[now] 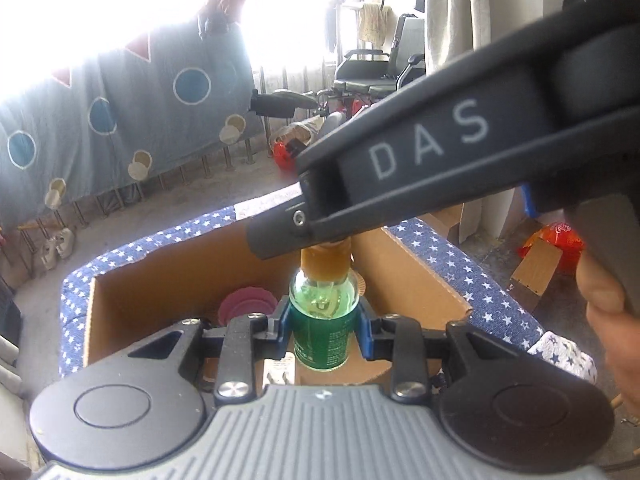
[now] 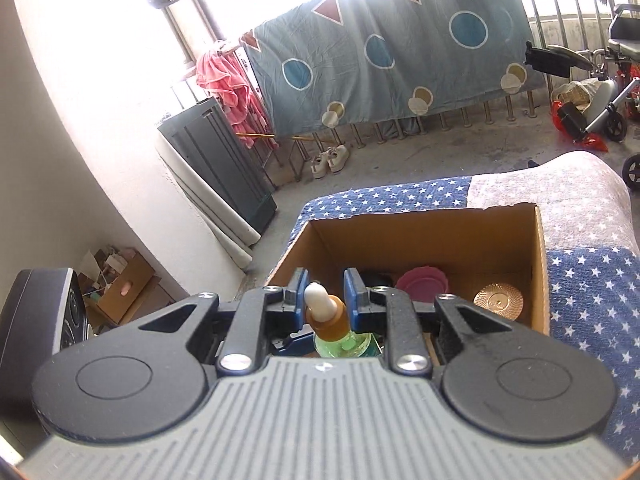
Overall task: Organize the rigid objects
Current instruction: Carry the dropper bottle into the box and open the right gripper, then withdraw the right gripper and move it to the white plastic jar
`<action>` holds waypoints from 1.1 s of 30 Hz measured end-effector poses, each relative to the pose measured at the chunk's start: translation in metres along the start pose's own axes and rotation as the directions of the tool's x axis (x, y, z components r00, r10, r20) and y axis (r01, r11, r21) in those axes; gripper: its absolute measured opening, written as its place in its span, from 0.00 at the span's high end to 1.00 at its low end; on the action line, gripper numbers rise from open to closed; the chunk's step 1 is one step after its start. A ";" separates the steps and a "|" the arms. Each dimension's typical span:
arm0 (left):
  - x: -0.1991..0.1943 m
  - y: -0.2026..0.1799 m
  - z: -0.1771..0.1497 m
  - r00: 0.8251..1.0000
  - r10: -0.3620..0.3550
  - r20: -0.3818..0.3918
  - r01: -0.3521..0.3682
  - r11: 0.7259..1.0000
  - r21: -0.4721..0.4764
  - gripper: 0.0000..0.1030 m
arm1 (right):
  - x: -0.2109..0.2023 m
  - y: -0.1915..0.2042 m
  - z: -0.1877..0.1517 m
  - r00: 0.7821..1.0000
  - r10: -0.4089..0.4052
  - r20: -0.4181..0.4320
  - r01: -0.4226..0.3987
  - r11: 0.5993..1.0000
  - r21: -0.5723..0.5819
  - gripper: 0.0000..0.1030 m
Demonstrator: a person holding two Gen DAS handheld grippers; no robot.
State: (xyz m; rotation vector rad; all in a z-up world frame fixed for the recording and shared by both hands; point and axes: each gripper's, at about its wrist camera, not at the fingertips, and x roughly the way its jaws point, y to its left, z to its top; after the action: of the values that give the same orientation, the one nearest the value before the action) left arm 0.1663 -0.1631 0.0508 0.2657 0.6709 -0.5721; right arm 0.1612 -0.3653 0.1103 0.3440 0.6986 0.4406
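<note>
A small green glass bottle (image 1: 320,332) with an amber dropper cap (image 1: 325,266) hangs over an open cardboard box (image 1: 180,280). My left gripper (image 1: 323,316) is shut on the bottle's body, blue pads on both sides. My right gripper (image 1: 320,246) comes in from the upper right and covers the cap's top. In the right wrist view my right gripper (image 2: 325,284) is shut on the dropper cap (image 2: 334,322), with the white rubber bulb (image 2: 316,298) sticking up between the pads. The bottle's green shoulder (image 2: 344,346) shows just below.
The box (image 2: 420,236) sits on a blue star-patterned cloth (image 2: 384,196). Inside lie a pink round lid (image 2: 422,280), a copper-coloured round lid (image 2: 498,300) and a black object (image 2: 378,278). A person's hand (image 1: 604,300) holds the right gripper's handle.
</note>
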 end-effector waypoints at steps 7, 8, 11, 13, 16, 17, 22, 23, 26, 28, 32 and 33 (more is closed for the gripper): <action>0.071 -0.001 0.002 0.990 -0.007 -0.138 -0.003 0.998 -0.071 0.68 | 0.060 -0.058 0.004 0.992 -0.020 -0.123 0.028 0.998 0.060 0.83; 0.078 0.000 0.001 0.988 -0.012 -0.153 0.000 0.997 -0.082 0.68 | 0.065 -0.063 0.004 0.991 -0.026 -0.132 0.034 0.998 0.057 0.84; 0.096 0.004 0.001 0.982 -0.031 -0.189 0.009 0.993 -0.119 0.68 | 0.085 -0.073 -0.002 0.987 -0.043 -0.155 0.052 0.997 0.055 0.84; 0.107 0.007 0.001 0.979 -0.029 -0.204 0.001 0.991 -0.137 0.68 | 0.099 -0.081 -0.002 0.984 -0.047 -0.169 0.058 0.997 0.060 0.84; 0.117 0.010 0.001 0.976 -0.023 -0.214 -0.011 0.988 -0.154 0.67 | 0.117 -0.090 -0.004 0.979 -0.067 -0.193 0.077 0.996 0.046 0.85; 0.115 0.009 0.000 0.976 -0.023 -0.215 -0.012 0.988 -0.157 0.67 | 0.122 -0.092 -0.005 0.977 -0.070 -0.201 0.080 0.996 0.043 0.85; 0.116 0.011 0.002 0.977 -0.033 -0.210 -0.001 0.987 -0.159 0.66 | 0.133 -0.096 -0.008 0.976 -0.071 -0.205 0.081 0.996 0.043 0.90; 0.116 0.010 0.001 0.977 -0.032 -0.210 -0.001 0.988 -0.157 0.66 | 0.134 -0.096 -0.008 0.977 -0.070 -0.203 0.080 0.996 0.042 0.90; 0.114 0.010 0.001 0.978 -0.035 -0.208 0.002 0.988 -0.157 0.65 | 0.129 -0.092 -0.011 0.978 -0.064 -0.198 0.073 0.997 0.039 0.90; 0.116 0.010 0.001 0.978 -0.031 -0.206 -0.001 0.988 -0.152 0.64 | 0.127 -0.092 -0.012 0.979 -0.069 -0.193 0.078 0.996 0.039 0.90; 0.113 0.010 0.000 0.979 -0.034 -0.199 0.003 0.988 -0.153 0.62 | 0.115 -0.095 -0.012 0.981 -0.077 -0.177 0.089 0.994 0.062 0.88; 0.110 0.010 0.000 0.980 -0.034 -0.196 0.003 0.988 -0.154 0.61 | 0.111 -0.095 -0.012 0.982 -0.079 -0.170 0.092 0.993 0.068 0.88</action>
State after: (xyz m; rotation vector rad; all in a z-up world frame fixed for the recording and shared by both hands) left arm 0.2425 -0.2006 -0.0203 0.1740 0.9065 -0.5130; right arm 0.2548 -0.3897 -0.0001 0.3493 0.8925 0.3647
